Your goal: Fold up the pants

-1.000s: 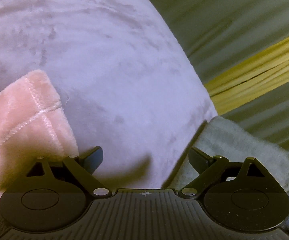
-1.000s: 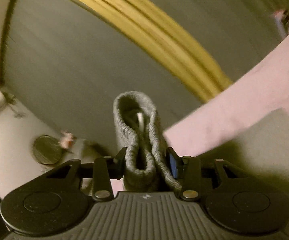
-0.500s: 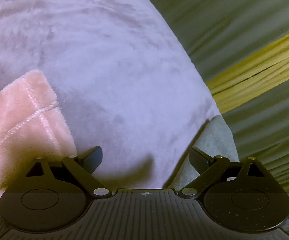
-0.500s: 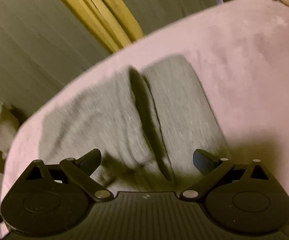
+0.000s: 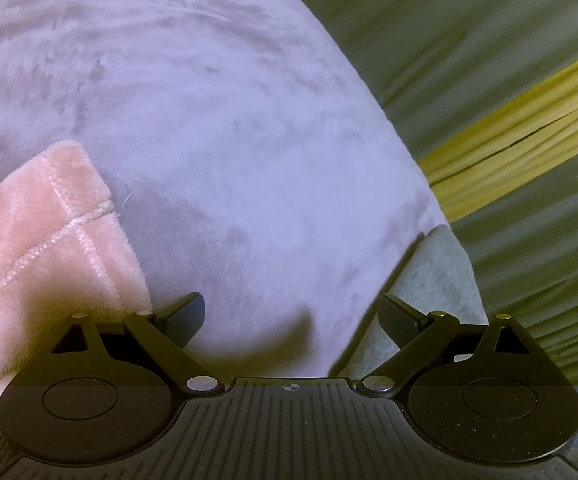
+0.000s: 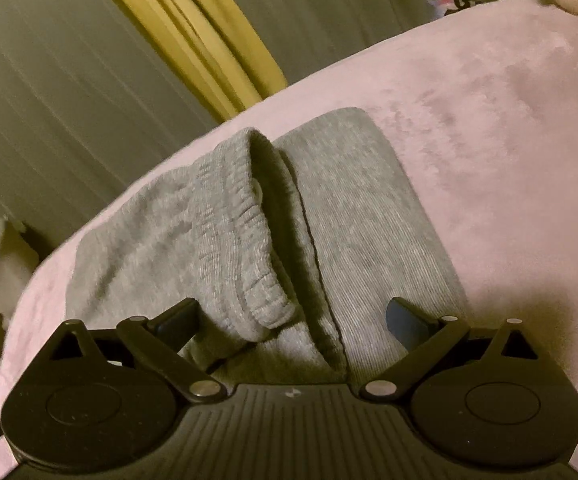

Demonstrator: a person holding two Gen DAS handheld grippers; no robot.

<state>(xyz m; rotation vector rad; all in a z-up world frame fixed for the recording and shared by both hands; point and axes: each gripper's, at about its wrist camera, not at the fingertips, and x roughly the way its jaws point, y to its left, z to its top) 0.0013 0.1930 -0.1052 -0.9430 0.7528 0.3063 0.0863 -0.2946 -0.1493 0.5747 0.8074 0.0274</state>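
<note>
Grey knit pants (image 6: 329,220) lie folded on a lilac plush blanket (image 6: 509,120), with the ribbed waistband (image 6: 245,232) doubled over on top. My right gripper (image 6: 293,318) is open just above the near end of the pants and holds nothing. In the left wrist view an edge of the grey pants (image 5: 437,280) shows at the lower right. My left gripper (image 5: 293,316) is open and empty over the blanket (image 5: 209,140), with its right finger beside the pants.
A pink fleece garment (image 5: 37,240) lies on the blanket left of the left gripper. The blanket's edge drops off on the right toward grey curtains (image 5: 469,20) with a yellow stripe (image 5: 529,128). The same curtains (image 6: 89,80) stand behind the pants.
My right gripper let go of the folded waistband it held a second ago, and the pants now lie on the blanket. The left gripper has stayed in place, open.
</note>
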